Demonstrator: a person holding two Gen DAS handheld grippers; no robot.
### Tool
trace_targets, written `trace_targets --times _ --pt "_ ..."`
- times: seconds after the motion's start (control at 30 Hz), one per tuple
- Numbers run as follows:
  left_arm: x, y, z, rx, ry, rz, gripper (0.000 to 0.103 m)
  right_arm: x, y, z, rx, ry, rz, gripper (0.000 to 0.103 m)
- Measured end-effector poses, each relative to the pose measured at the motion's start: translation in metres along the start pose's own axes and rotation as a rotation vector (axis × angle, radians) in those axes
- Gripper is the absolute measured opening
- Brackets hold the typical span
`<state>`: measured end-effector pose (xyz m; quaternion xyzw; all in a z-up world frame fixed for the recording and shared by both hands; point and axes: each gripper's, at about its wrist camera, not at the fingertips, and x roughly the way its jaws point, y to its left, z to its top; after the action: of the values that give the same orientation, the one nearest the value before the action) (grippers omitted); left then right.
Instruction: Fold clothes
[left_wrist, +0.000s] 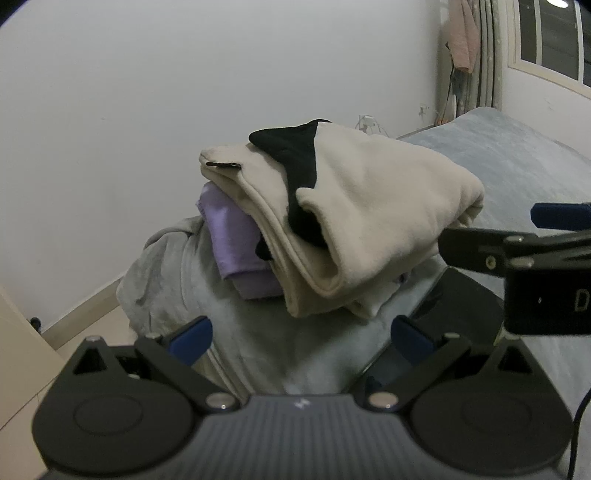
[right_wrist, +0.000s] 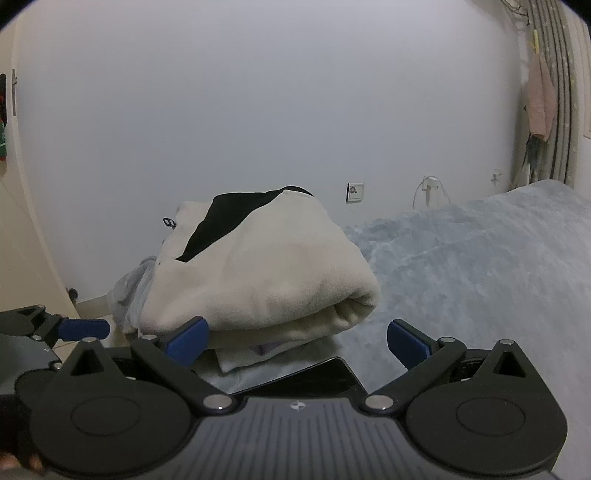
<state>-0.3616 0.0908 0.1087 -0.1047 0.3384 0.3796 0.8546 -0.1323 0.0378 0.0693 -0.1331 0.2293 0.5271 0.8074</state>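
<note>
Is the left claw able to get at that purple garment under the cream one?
Probably yes. The left claw is open and the purple garment sticks out from under the cream garment on its side, with nothing between them.

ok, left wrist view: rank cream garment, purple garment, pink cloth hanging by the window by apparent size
1. cream garment, largest by far.
2. purple garment, only its exposed end shows under the cream one.
3. pink cloth, smallest, but it hangs far back, so its true size is unsure.
</note>
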Motion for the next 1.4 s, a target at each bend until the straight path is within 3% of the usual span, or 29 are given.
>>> trace_targets --times 0.77,1.17,1.4 --pt "0.002 0.0003 -0.0009 0.006 0.01 -0.012 0.103 0.0021 -0.0009 -0.0027 0.001 0.007 0.008 0.103" --pt "-0.0015 -0.0023 -0.0025 0.021 -0.011 -0.012 0.103 0.0028 0.0019 -0.0056 -0.006 0.009 0.012 0.103" --pt "-0.0047 -0.0023 -0.0037 0.034 -0.035 -0.048 0.103 0.0032 0.0017 -0.0051 -0.004 0.008 0.014 0.103"
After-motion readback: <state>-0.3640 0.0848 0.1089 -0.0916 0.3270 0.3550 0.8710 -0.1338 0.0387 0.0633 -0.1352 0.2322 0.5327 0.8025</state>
